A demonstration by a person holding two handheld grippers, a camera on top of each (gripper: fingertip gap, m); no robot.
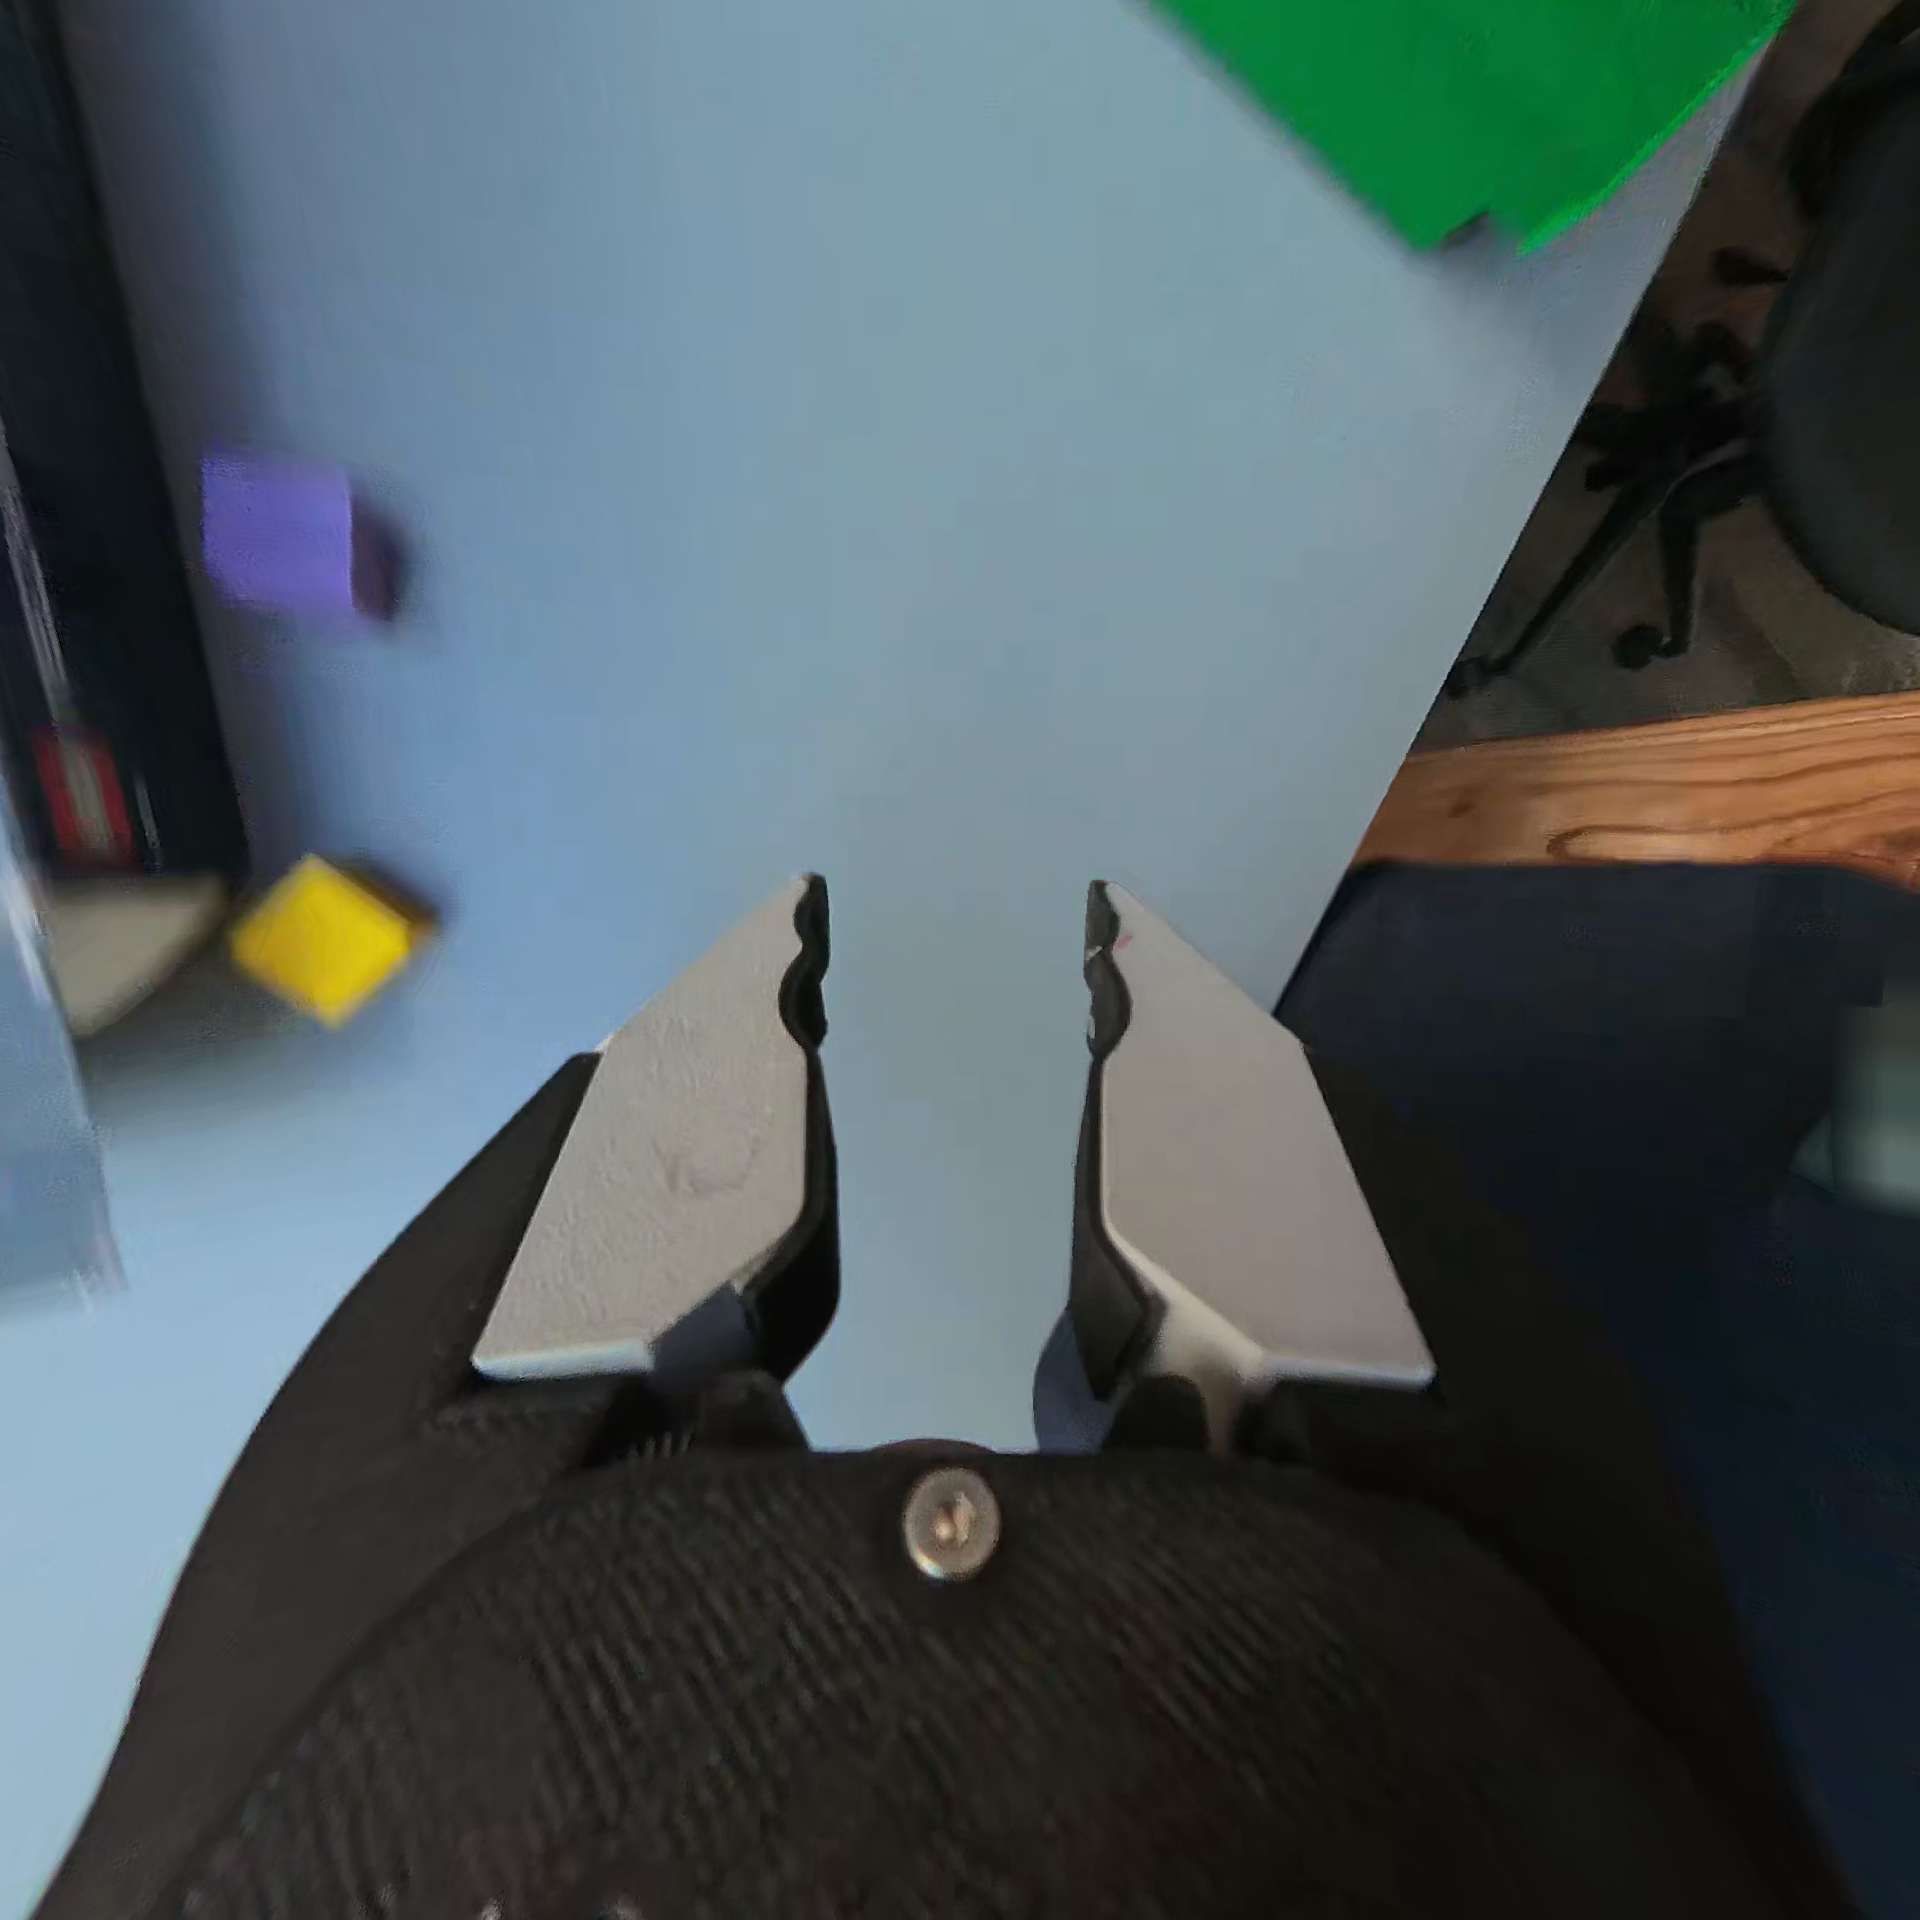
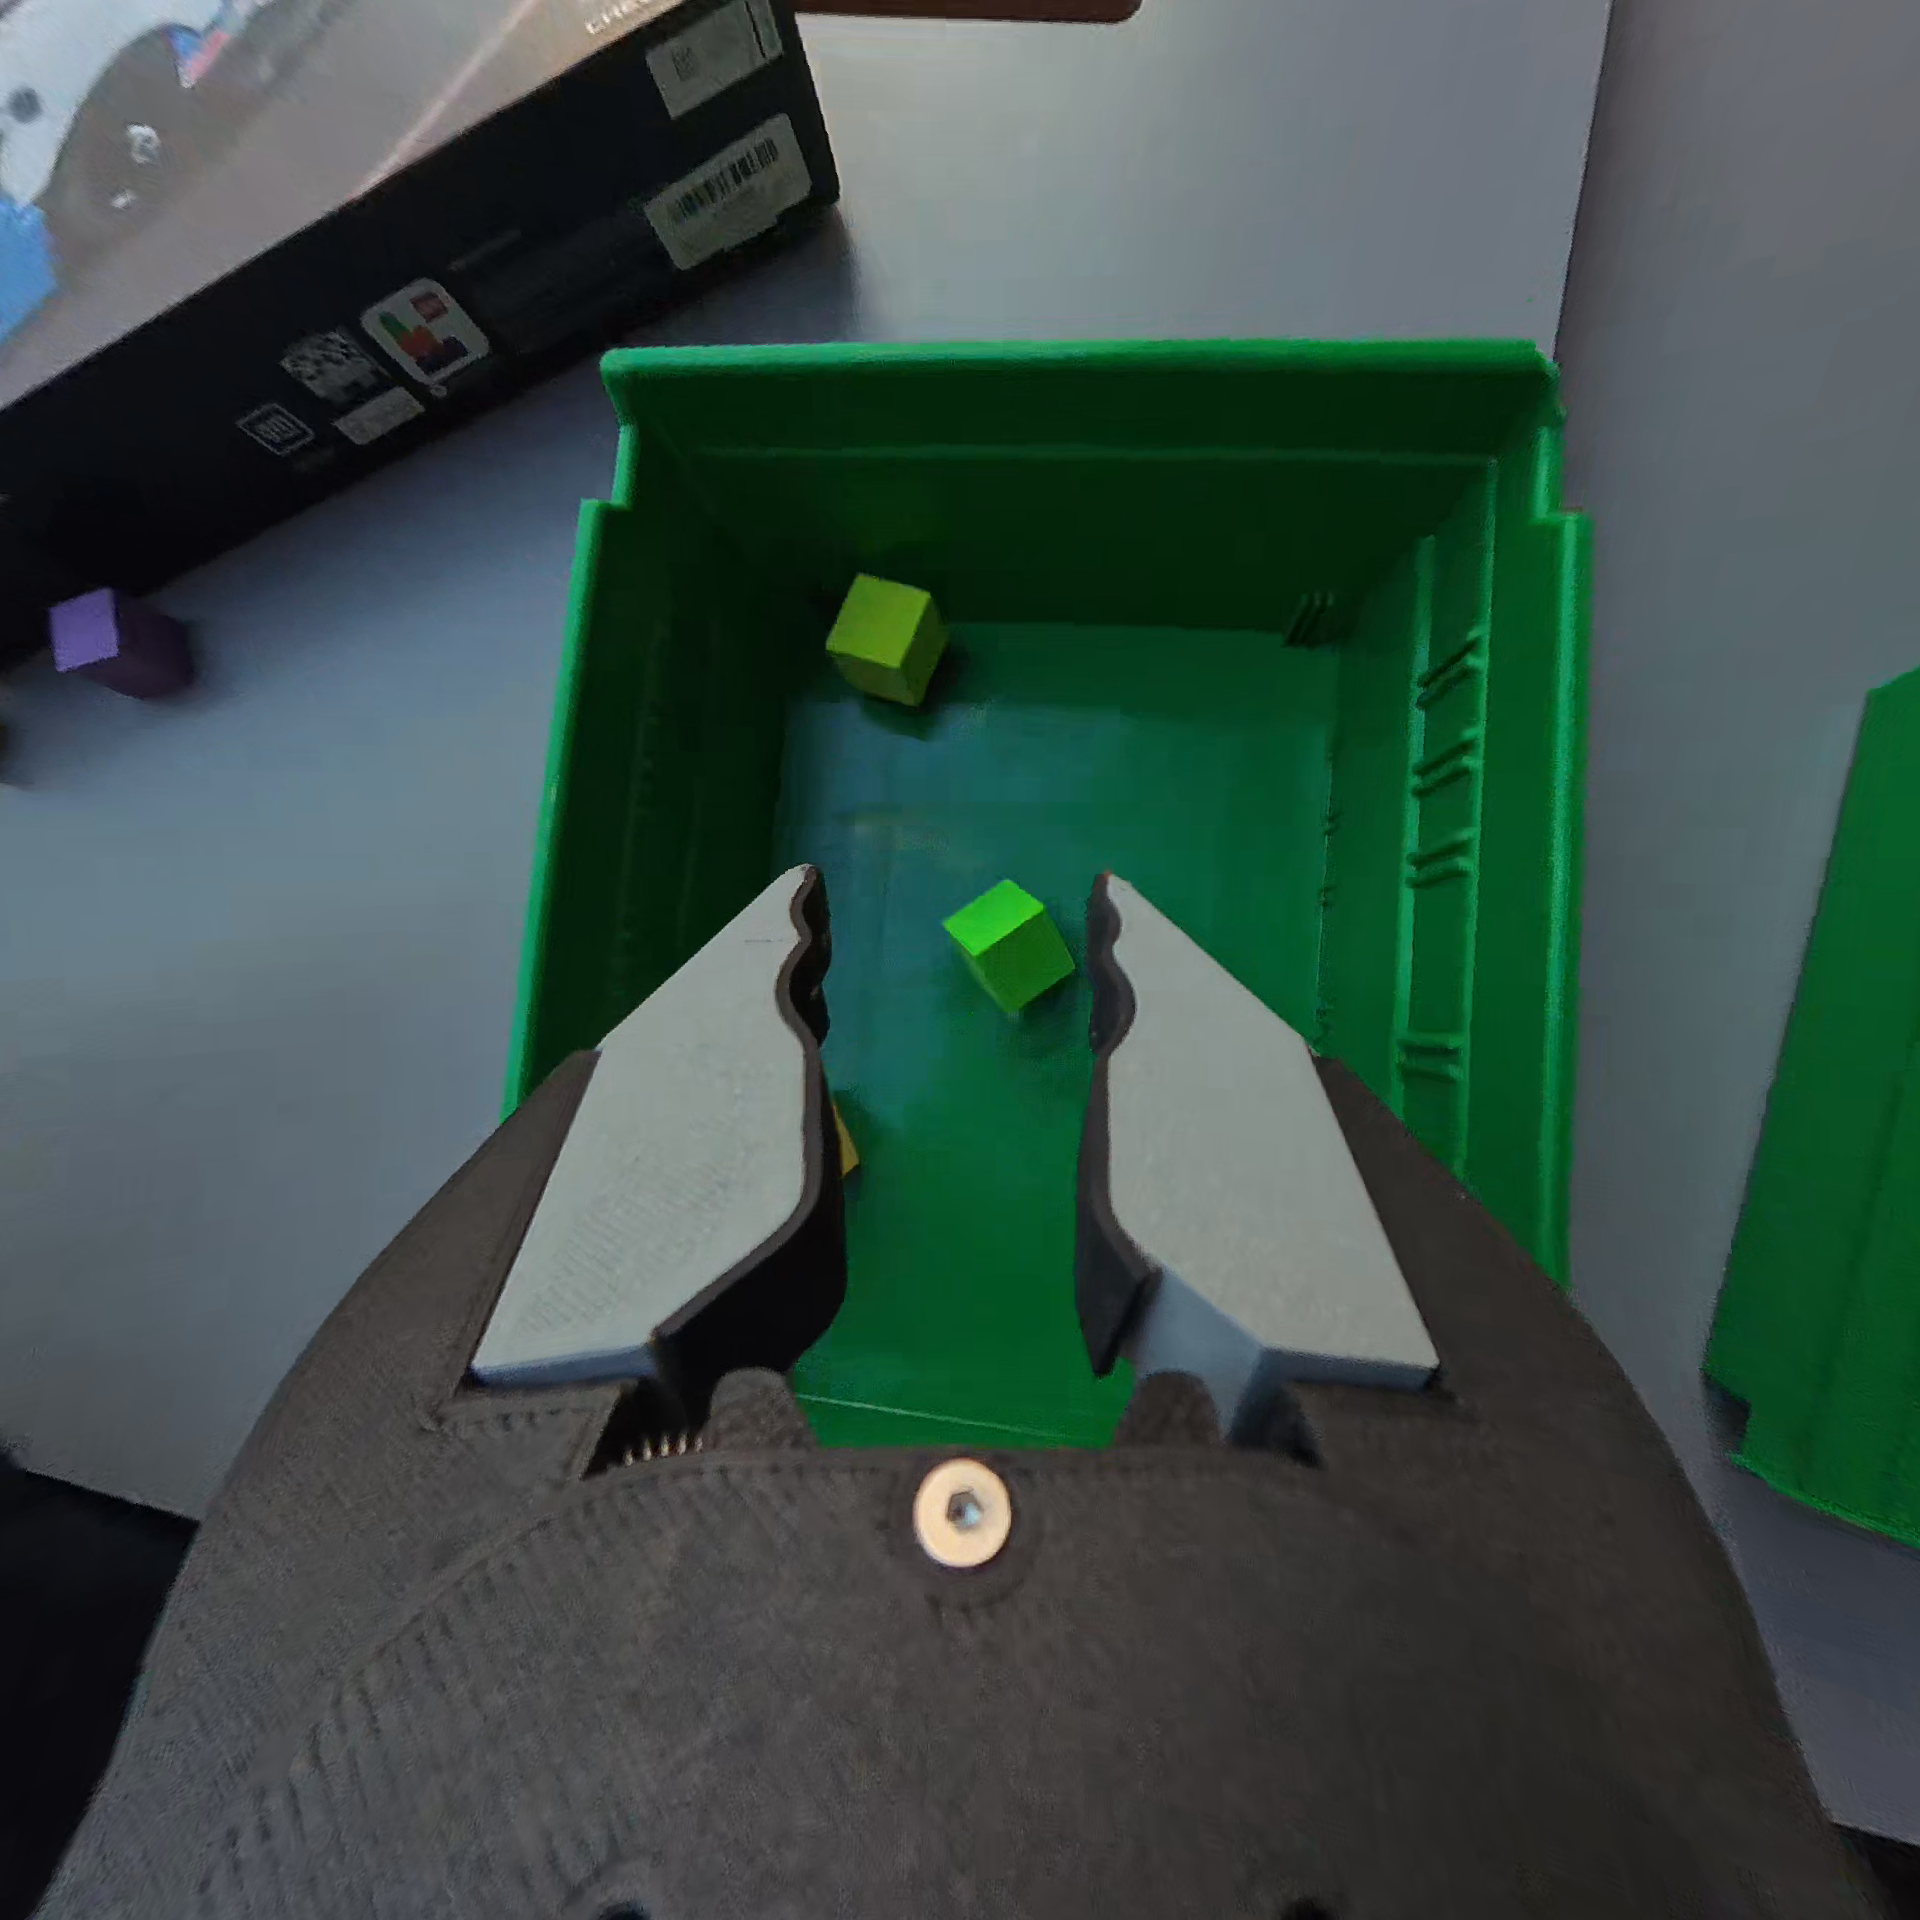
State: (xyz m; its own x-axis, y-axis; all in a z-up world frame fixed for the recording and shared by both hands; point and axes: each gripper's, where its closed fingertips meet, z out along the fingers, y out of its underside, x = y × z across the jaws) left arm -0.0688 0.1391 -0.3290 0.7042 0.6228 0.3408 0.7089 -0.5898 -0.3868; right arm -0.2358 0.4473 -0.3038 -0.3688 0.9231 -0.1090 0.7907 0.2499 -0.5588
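Observation:
My right gripper [image 2: 956, 914] is open above a green bin [image 2: 1070, 364]. A bright green cube [image 2: 1010, 943] shows between its fingertips but lower down inside the bin, and neither pad touches it. A lime cube [image 2: 885, 639] lies near the bin's far wall. A yellowish piece [image 2: 844, 1143] peeks out beside the left finger. My left gripper [image 1: 956, 914] is open and empty over the bare blue table [image 1: 935, 520]. A yellow cube [image 1: 322, 935] and a purple cube [image 1: 286, 535] lie to its left, blurred. The purple cube also shows in the right wrist view [image 2: 88, 629].
A black cardboard box [image 2: 416, 208] lies at the table's back left. A second green part [image 2: 1829, 1143] lies right of the bin. In the left wrist view the bin's corner [image 1: 1455, 104] is at top right, with a wooden board [image 1: 1662, 790] and a chair base [image 1: 1662, 468] beyond the table's edge. About 35 cm separates my left fingertips from my right.

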